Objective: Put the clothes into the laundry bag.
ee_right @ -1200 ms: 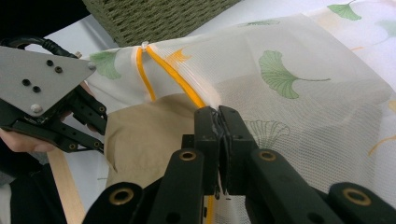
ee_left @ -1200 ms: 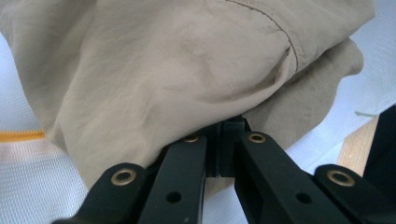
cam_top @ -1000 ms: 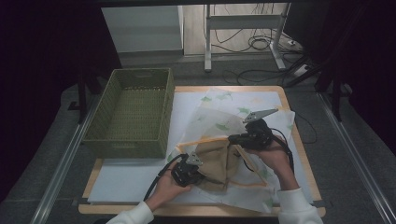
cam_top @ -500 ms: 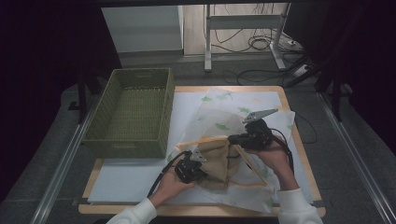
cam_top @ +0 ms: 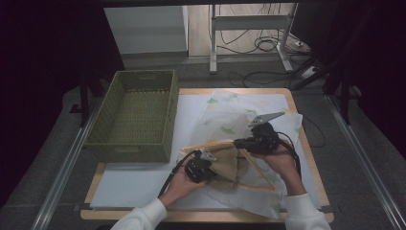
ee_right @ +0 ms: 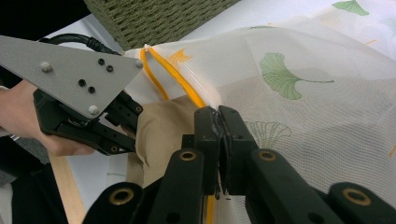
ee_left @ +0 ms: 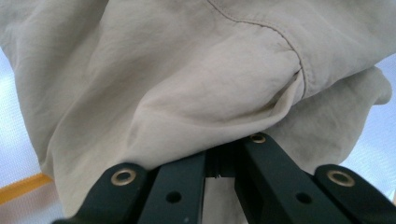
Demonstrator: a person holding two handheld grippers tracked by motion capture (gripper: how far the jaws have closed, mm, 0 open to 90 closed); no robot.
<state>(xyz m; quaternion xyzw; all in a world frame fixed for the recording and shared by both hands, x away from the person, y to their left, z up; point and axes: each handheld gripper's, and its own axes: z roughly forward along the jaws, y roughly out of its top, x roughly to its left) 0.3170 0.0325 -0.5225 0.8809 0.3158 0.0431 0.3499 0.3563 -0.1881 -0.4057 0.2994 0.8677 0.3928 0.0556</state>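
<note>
Change: left gripper [cam_top: 212,168] with the beige garment [cam_top: 227,163] sits slightly further right than a second ago; right gripper [cam_top: 238,143] holds the same spot.
Left gripper: clenched on a fold of beige garment, lower centre of the high view.
Right gripper: clenched on the orange-trimmed rim of the mesh laundry bag [cam_top: 225,122].
Garment: partly inside the bag mouth, centre-bottom.
Basket [cam_top: 136,115]: upper left on the counter [cam_top: 134,179].
</note>
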